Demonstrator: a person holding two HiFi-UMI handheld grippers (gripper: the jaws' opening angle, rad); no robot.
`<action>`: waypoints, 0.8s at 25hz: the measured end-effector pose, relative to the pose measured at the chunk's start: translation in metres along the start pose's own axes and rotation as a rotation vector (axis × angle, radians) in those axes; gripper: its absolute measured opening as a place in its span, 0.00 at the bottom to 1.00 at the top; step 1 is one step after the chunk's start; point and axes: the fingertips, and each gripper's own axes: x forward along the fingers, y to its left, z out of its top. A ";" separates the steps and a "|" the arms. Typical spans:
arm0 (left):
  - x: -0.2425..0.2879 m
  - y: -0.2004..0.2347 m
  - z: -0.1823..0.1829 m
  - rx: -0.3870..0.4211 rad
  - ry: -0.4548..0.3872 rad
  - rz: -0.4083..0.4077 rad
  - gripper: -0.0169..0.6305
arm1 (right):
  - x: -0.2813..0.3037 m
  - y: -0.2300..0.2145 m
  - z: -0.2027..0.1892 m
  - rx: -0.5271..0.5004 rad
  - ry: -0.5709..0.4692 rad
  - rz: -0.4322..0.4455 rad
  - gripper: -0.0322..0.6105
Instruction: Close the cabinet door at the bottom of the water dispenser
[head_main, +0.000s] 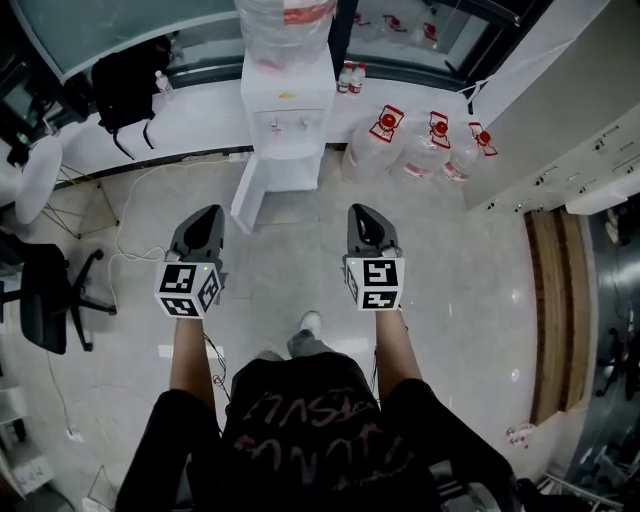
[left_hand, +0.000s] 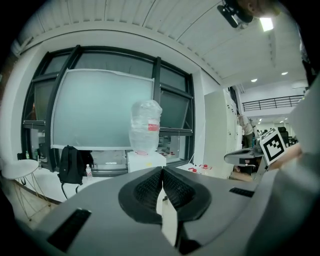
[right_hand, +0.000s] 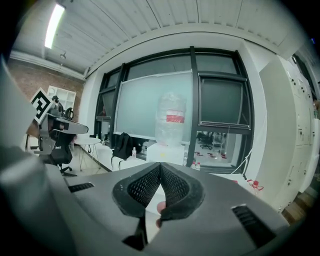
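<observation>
The cabinet door (head_main: 250, 195) at the foot of the water dispenser (head_main: 288, 105) stood swung open. Its white panel angled out over the floor toward me and to the left, and its free edge was the part of the unit nearest my grippers. The dispenser stood against the white window ledge (head_main: 200, 125) with an upturned bottle (head_main: 285, 25) on top.

A stretch of pale floor (head_main: 290, 270) lay open between that door edge and my hands. The left gripper (head_main: 208, 212) hung just left of the door's line and apart from it. In the left gripper view its fingers (left_hand: 150, 187) were clenched tip to tip on nothing. The right gripper (head_main: 362, 212) hovered to the door's right, level with the left one, and its fingers (right_hand: 145, 185) were likewise pressed together with nothing between them.

Room narrowed outward. Water jugs (head_main: 420, 145) crowded the floor right of the dispenser. A cable (head_main: 130, 200) trailed across the tiles on the left, beyond it an office chair (head_main: 50, 290). A black backpack (head_main: 125, 80) sat on the ledge.
</observation>
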 end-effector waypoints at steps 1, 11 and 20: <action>0.007 0.001 -0.001 0.002 0.009 0.006 0.05 | 0.008 -0.005 0.000 0.001 0.005 0.009 0.07; 0.057 0.026 -0.024 -0.005 0.076 0.049 0.05 | 0.073 -0.032 -0.015 0.002 0.026 0.046 0.07; 0.113 0.061 -0.055 -0.027 0.087 0.036 0.05 | 0.137 -0.030 -0.040 0.014 0.046 0.059 0.07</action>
